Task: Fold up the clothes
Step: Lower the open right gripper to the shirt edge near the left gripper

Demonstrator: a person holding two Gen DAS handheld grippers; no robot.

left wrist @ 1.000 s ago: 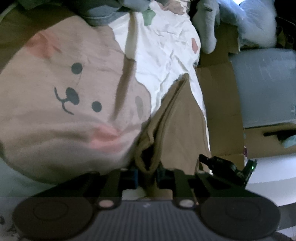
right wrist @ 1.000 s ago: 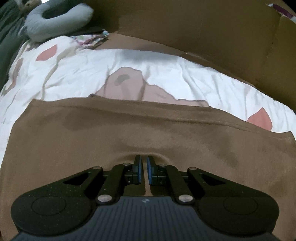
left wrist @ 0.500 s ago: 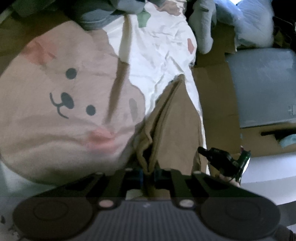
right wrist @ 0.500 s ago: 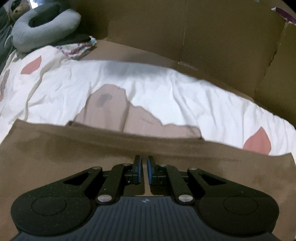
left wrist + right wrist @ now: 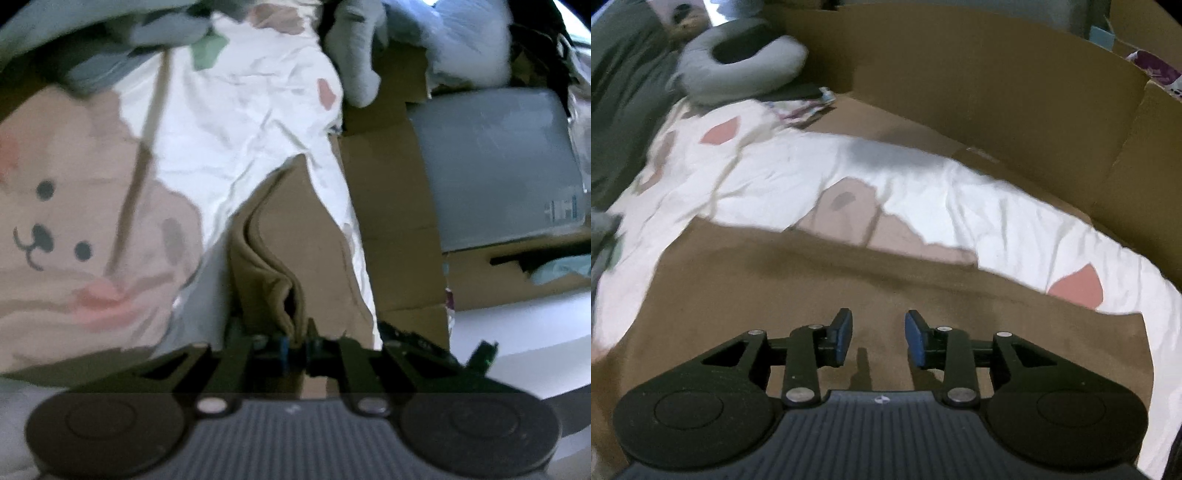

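Two hand-held grippers on one garment here, and they're doing different jobs. The left hand-held gripper (image 5: 295,347) is clamped on a bunched edge of the brown garment (image 5: 295,236), several layers of cloth rising in a ridge right out of its pads. The right hand-held gripper (image 5: 879,338) stands spread wide, blue pads apart with nothing between them, hovering low over the brown cloth (image 5: 849,295).

The garment lies on the bed, on a white sheet (image 5: 923,192) printed with a bear face (image 5: 48,236), close to the sheet's edge beside a cardboard wall (image 5: 997,92). From the right wrist it looks broad and fairly flat, matte brown, its far edge running straight across the sheet with a soft shadowed crease behind it. From the left wrist that edge is doubled, so the piece looks at least partly folded.

By my judgement a fold is being laid or squared up. To do it well, keep the pinched edge taut and level so the layers stay aligned, set it down without dragging the lower layer, and let the spread gripper smooth the flat cloth rather than snag it. Soft fabric like this will likely rumple if pulled sideways.
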